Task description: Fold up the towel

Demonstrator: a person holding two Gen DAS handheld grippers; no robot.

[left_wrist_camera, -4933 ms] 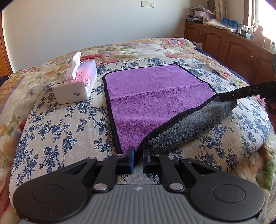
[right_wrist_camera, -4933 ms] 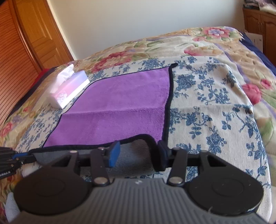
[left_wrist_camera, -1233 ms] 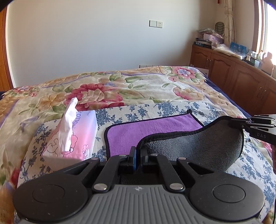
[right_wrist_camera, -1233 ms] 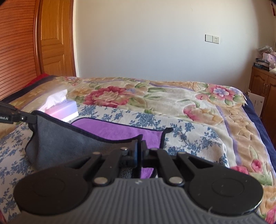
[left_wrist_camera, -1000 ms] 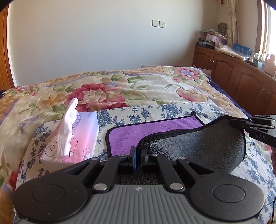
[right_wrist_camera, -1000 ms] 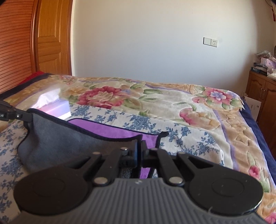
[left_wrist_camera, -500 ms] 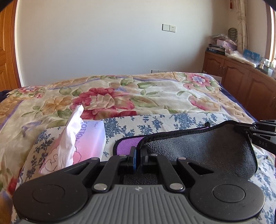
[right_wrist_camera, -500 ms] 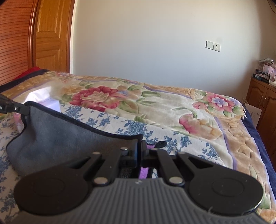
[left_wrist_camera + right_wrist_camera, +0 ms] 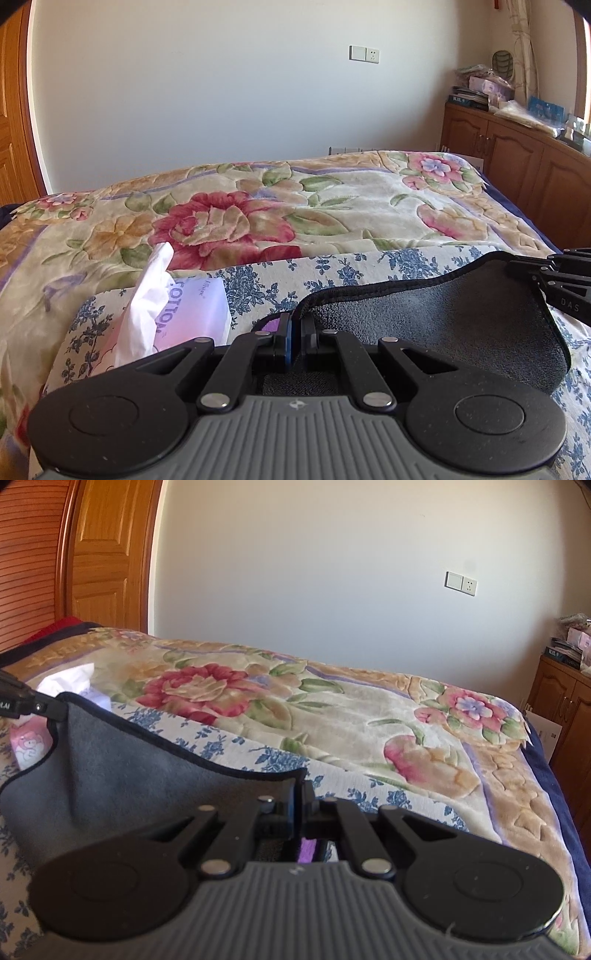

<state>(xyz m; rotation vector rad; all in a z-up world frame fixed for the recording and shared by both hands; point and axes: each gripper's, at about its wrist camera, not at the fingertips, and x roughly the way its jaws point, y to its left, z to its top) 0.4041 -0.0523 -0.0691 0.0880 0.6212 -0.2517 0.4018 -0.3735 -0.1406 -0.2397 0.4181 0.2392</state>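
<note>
1. Nearest in the left wrist view, the left gripper [image 9: 294,338] has its jaws pressed together on the black-piped edge of the towel [image 9: 436,325]. It pinches one corner, so the cloth hangs from it with the grey side up.

2. In the right wrist view, the right gripper [image 9: 300,808] is clamped in the same way on the other corner of that edge. A small strip of the purple side shows just under its jaws.

3. Between the two grippers the towel sags like a shallow hammock. The held edge is lifted above the blue-flowered sheet [image 9: 332,266], and the lower part of the cloth rests on it. I judge that both corners are held level so that the edge can be laid straight on the far edge, which makes the first fold in half.

4. Just beside the left gripper, on its left, stands the tissue box [image 9: 192,314] with a white tissue coming out. It is near the towel, so the fold should land beside it and not on it.

5. Farther away lies the floral blanket [image 9: 258,218], and at the right a wooden cabinet [image 9: 517,177] stands against the wall.
</note>
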